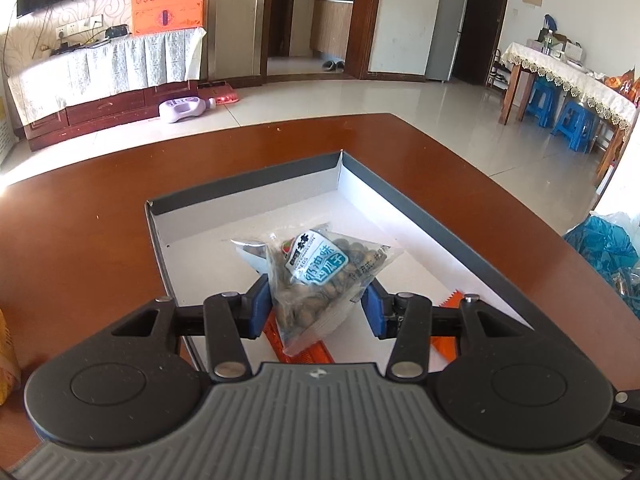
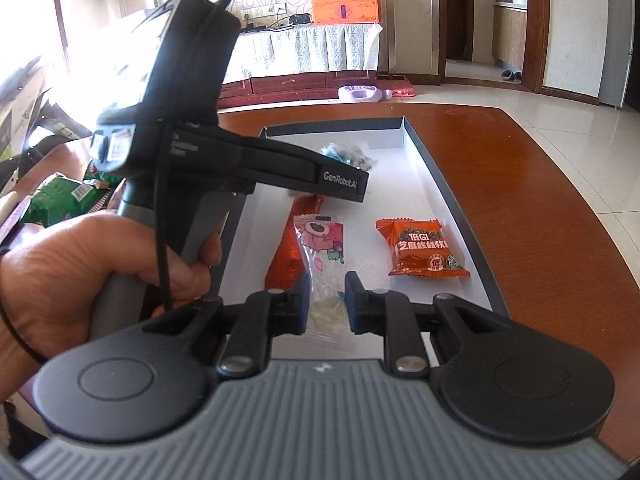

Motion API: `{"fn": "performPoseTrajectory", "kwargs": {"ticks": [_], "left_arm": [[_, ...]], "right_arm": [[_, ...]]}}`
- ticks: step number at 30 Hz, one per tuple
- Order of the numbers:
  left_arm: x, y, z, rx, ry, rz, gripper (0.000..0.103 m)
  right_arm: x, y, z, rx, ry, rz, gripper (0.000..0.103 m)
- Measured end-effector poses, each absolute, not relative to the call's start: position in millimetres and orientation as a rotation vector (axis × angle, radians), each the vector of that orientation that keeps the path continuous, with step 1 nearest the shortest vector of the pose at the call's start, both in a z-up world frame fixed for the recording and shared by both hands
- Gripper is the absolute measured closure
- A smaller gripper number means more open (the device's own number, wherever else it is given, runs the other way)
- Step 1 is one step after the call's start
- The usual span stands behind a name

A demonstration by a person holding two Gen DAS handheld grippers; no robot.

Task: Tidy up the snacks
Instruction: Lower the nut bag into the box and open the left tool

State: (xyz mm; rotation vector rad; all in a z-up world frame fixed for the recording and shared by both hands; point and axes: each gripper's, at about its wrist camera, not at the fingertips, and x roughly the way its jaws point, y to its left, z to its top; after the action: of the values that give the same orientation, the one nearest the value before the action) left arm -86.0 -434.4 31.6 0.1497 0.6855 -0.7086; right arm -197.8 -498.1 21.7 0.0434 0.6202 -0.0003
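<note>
**Both tongs loaded over the box**

My left tongs (image 1: 318, 304) are clamped partway closed on a clear seed bag (image 1: 320, 280), which hangs above the white-floored box (image 1: 256, 176) on the brown worktop (image 1: 100, 200). My right tongs (image 2: 327, 302) are nearly closed, pinching a clear pink-printed candy packet (image 2: 322, 256) over the box's near end. Already in the box: an orange snack pack (image 2: 424, 248) to the right, and a long orange wrapper (image 2: 286, 256) under the candy packet.

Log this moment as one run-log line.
left gripper: shut on clear seed packet | right gripper: shut on clear pink-printed wrapper | both over white shallow box
</note>
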Motion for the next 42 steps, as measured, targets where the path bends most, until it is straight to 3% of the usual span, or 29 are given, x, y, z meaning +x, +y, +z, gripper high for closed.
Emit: {"fn": "performPoseTrajectory", "kwargs": {"ticks": [4,6,36,37,42], "left_arm": [[-86,-432,27,0.149,0.694,-0.711,0.044],[-87,-430,29,0.150,0.683,-0.716,0.030],[-119,-395,31,0.181,0.650,-0.733,0.023],[-118,-394,31,0.185,0.647,-0.734,0.023],[-124,-389,33,0.185,0.640,-0.740,0.023]], "right_arm": [[-196,-497,20,0.042,0.624,-0.002,0.081],[-195,-497,20,0.043,0.625,-0.003,0.081],[-184,-497,12,0.073,0.646,-0.017,0.079],[-184,-498,12,0.072,0.646,-0.021,0.078],[-187,-499,14,0.088,0.614,-0.017,0.049]]}}
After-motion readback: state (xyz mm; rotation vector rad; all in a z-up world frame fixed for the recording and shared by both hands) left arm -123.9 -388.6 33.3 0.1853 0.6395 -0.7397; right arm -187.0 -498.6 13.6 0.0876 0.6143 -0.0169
